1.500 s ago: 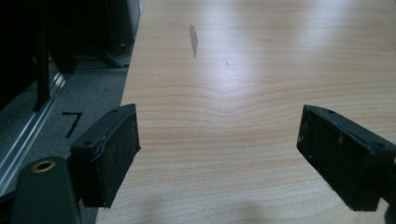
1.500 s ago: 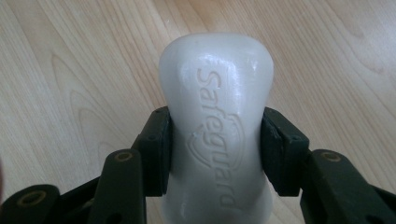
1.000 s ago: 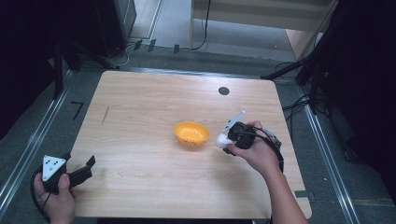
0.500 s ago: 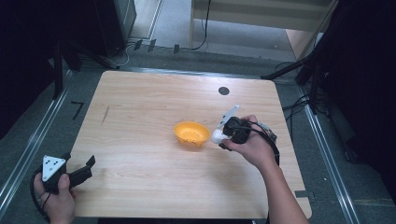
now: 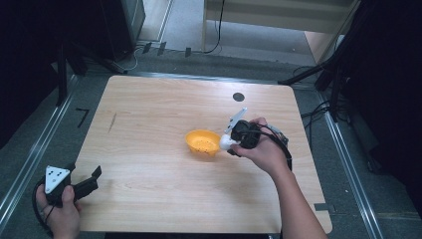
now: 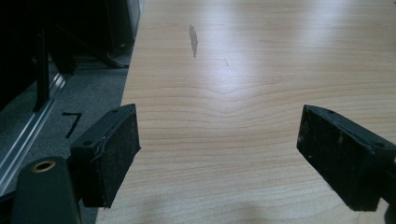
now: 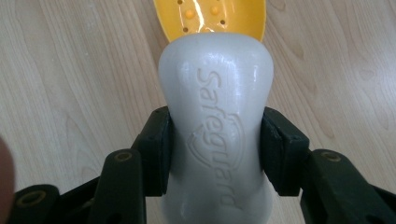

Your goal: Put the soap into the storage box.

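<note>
White soap bar [image 7: 215, 135] clamped at its waist between the 2 pads [image 7: 156, 149] of the right gripper [image 7: 215, 154], embossed face toward the camera, far end jutting past the fingertips toward 12 o'clock. Just beyond that end, yellow soap dish [image 5: 203, 142] on the table [image 5: 149, 124]; from above, bar at the dish's 3 o'clock rim. Left gripper [image 6: 219, 154] at the table's 7 o'clock corner, pads spread wide, bare wood between.

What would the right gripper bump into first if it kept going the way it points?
Probably the orange dish. The right gripper is shut on a white soap bar, and the dish lies straight ahead of the bar's tip, though how close is unclear.
</note>
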Demonstrator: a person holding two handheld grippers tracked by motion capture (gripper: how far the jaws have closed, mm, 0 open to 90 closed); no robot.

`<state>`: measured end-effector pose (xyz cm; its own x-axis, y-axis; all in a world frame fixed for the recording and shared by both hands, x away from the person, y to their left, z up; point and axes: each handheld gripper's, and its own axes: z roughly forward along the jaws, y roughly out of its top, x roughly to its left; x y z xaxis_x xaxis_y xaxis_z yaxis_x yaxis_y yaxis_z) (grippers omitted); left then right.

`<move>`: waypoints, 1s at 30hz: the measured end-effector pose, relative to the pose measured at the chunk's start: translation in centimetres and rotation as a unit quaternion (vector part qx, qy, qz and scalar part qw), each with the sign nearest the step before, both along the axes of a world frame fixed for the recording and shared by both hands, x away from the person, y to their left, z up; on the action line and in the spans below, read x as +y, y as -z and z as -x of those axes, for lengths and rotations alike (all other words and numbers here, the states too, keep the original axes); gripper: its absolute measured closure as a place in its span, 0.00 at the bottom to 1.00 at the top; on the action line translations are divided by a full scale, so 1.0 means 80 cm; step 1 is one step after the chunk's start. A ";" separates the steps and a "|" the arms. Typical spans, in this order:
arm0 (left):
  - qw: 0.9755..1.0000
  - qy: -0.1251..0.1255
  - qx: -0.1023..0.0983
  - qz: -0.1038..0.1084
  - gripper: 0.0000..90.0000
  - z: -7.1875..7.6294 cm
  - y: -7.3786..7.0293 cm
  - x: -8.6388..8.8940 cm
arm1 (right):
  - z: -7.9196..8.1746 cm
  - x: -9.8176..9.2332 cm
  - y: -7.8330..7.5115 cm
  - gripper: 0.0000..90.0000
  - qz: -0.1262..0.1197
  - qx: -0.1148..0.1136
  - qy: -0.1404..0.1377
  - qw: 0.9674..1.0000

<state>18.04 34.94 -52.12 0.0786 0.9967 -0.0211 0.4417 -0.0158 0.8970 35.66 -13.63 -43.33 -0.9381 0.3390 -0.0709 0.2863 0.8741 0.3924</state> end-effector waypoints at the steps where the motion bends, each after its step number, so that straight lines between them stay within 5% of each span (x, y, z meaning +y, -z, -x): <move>1: 1.000 0.000 0.000 -0.001 0.15 0.000 0.000 0.000 | -0.001 0.004 -0.001 0.57 0.000 -0.002 -0.001 1.000; 30: 1.000 0.001 -0.001 -0.001 0.15 0.000 0.000 0.000 | -0.020 0.057 -0.008 0.57 -0.001 -0.005 -0.035 0.999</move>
<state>18.04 34.91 -52.12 0.0808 0.9965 -0.0197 0.4401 -0.0179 0.8978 37.25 -9.08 -42.66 -0.9588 0.2725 -0.0800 0.2202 0.8913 0.3963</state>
